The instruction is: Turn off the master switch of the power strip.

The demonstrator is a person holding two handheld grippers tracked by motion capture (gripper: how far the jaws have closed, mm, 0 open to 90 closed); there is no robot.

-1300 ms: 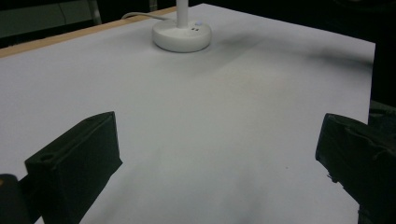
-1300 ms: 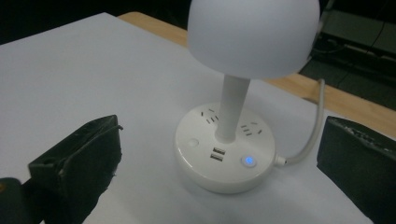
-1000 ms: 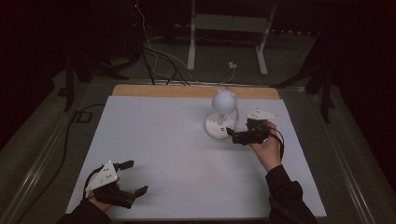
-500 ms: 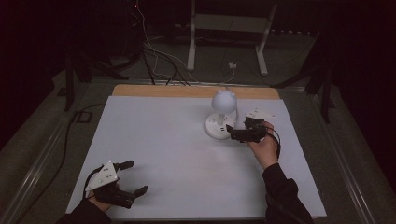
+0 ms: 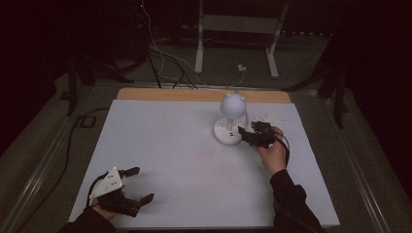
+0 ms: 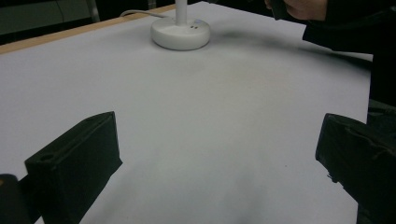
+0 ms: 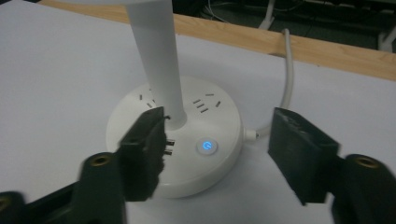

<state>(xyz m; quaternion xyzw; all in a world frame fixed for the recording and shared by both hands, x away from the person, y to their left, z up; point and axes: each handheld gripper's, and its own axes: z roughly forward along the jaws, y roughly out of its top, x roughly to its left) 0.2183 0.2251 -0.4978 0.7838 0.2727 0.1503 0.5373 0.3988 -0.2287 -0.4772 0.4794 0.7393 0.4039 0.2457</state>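
A white desk lamp with a round head [image 5: 233, 104] stands on a round base [image 5: 226, 132] at the back right of the white table. In the right gripper view the base [image 7: 187, 140] carries sockets and a power button [image 7: 207, 146] lit blue, with the stem [image 7: 156, 60] rising from it. My right gripper [image 5: 247, 134] is open, right beside the base, its jaws either side of the button [image 7: 217, 154]. My left gripper [image 5: 138, 184] rests open near the front left corner, far from the lamp base [image 6: 180, 33].
The lamp's white cable [image 7: 285, 84] runs from the base toward the wooden back edge [image 5: 204, 94]. Small white pieces [image 5: 267, 116] lie behind the right hand. The table's white top [image 5: 170, 145] spreads wide between the two grippers. Stands and cables sit on the floor behind.
The right gripper has edged slightly left, closer to the lamp base. The left gripper has not moved.
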